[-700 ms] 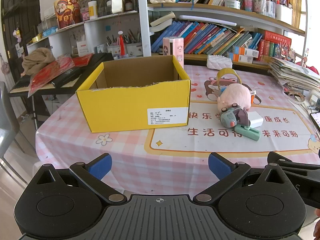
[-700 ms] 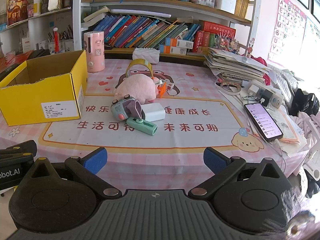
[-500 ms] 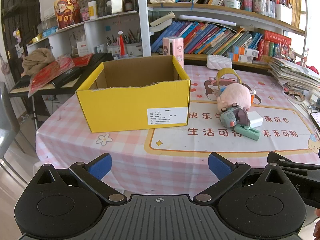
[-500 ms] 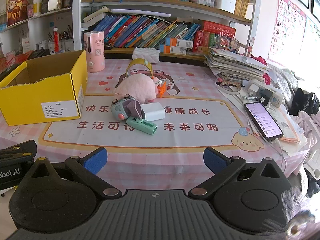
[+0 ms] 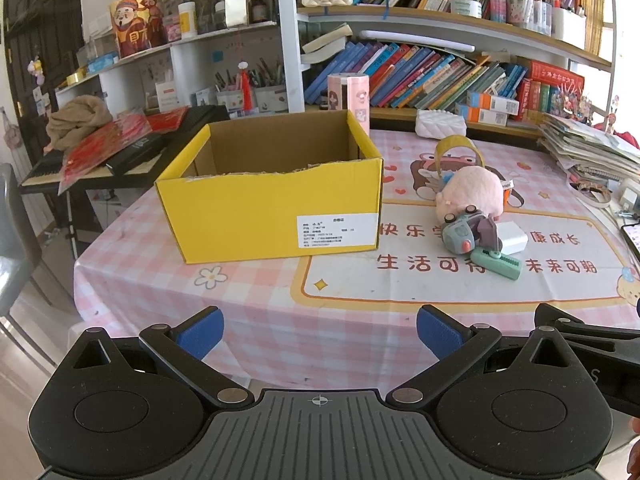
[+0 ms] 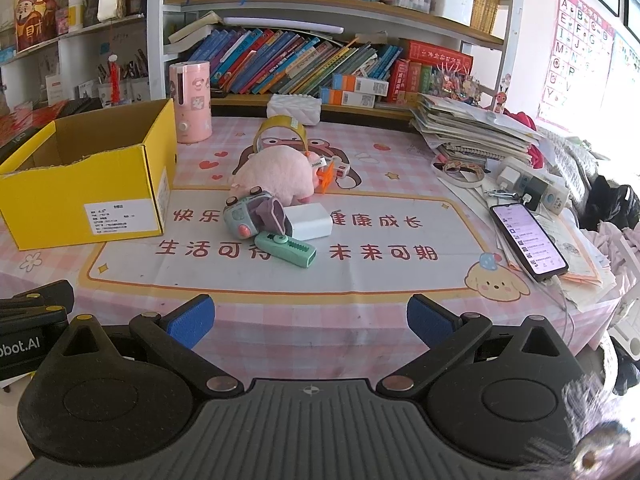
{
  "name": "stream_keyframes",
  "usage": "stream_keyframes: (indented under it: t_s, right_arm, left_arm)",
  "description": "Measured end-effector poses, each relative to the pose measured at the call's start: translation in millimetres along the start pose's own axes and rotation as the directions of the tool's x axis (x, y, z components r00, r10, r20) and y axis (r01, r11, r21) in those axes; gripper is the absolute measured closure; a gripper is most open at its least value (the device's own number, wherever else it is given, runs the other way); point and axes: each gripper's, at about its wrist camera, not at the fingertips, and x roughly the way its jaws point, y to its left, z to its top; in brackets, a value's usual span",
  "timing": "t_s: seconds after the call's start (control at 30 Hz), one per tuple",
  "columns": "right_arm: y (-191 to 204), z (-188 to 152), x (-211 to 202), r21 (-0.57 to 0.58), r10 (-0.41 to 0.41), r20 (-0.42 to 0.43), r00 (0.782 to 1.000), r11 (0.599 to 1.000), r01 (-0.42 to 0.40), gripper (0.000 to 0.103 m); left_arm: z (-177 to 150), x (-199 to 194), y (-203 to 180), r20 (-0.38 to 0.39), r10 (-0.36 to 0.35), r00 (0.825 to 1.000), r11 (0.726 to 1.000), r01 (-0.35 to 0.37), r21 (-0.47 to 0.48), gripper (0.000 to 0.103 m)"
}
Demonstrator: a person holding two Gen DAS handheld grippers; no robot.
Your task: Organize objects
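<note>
An open yellow cardboard box [image 5: 272,208] stands on the pink checked table, also in the right wrist view [image 6: 80,184]. To its right lies a cluster: a pink plush pig [image 6: 276,176], a grey-green toy car [image 6: 248,218], a white charger block [image 6: 310,222], a mint green clip-like tool [image 6: 286,250], and a tape roll [image 6: 280,130] behind. My left gripper [image 5: 318,332] is open and empty at the table's front edge, before the box. My right gripper [image 6: 310,320] is open and empty, before the cluster.
A pink cylinder [image 6: 190,102] stands behind the box. A phone [image 6: 528,242] on a cable, a paper stack [image 6: 472,130] and chargers lie at the right. Bookshelves [image 6: 320,68] back the table. A keyboard and red papers [image 5: 108,148] sit left of the table.
</note>
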Motion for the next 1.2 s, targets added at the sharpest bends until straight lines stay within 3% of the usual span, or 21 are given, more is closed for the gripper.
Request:
stream_keyframes:
  t_s: [1.2]
  right_arm:
    - [4.1,1.8,-1.7,-0.002,-0.006,0.007,1.0,1.0,0.006,0.0]
  left_arm:
    - [6.7,0.8,0.0,-0.001,-0.01,1.0,1.0,0.01,-0.002,0.0]
